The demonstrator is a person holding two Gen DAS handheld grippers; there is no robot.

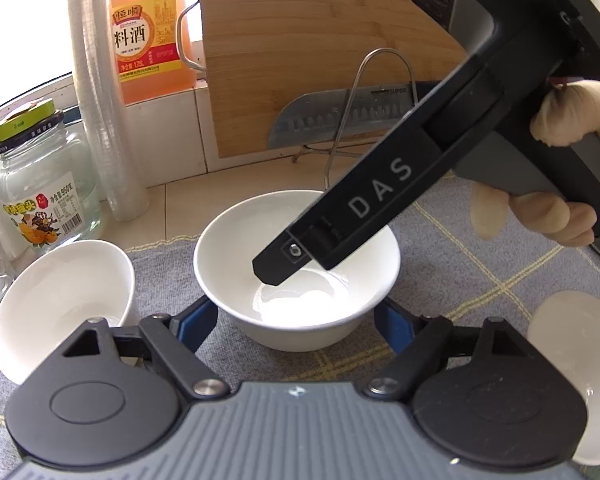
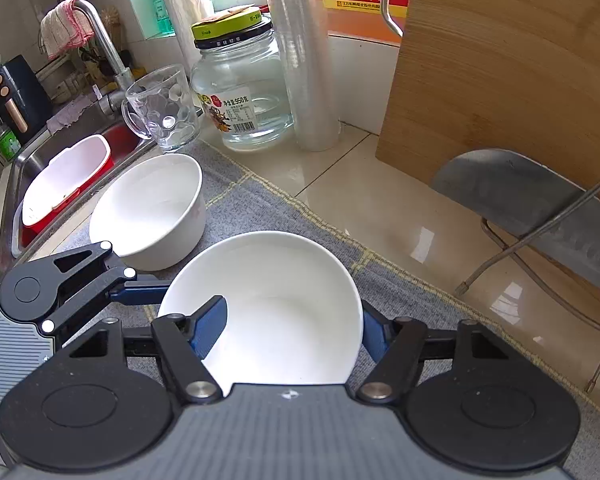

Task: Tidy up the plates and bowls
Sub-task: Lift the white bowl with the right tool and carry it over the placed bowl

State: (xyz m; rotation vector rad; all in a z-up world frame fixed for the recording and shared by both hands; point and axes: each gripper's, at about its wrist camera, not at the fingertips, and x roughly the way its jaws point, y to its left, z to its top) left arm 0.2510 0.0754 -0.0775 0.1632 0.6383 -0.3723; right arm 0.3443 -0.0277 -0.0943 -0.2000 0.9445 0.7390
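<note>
A shallow white bowl (image 1: 300, 300) (image 2: 276, 312) sits on a grey checked cloth (image 1: 440, 248). My left gripper (image 1: 296, 316) straddles it, a blue pad pressed against each side of its lower wall. In the right wrist view one left finger (image 2: 140, 295) touches the bowl's left side. My right gripper (image 2: 294, 318) comes in from the upper right and is shut on the bowl's wall. One of its fingers (image 2: 212, 328) (image 1: 284, 260) is inside the bowl and the other finger (image 2: 374, 336) is outside the rim. A gloved hand (image 1: 568, 120) holds it.
A deeper white bowl (image 1: 60, 300) (image 2: 152, 212) stands left of the held one. A white dish (image 1: 572, 360) lies at the right. Behind are a glass jar (image 2: 240, 92), a glass mug (image 2: 164, 108), stacked plastic cups (image 2: 308, 60), a cutting board (image 2: 500, 80) and a knife (image 2: 540, 208) on a wire rack. The sink (image 2: 68, 184) is at the left.
</note>
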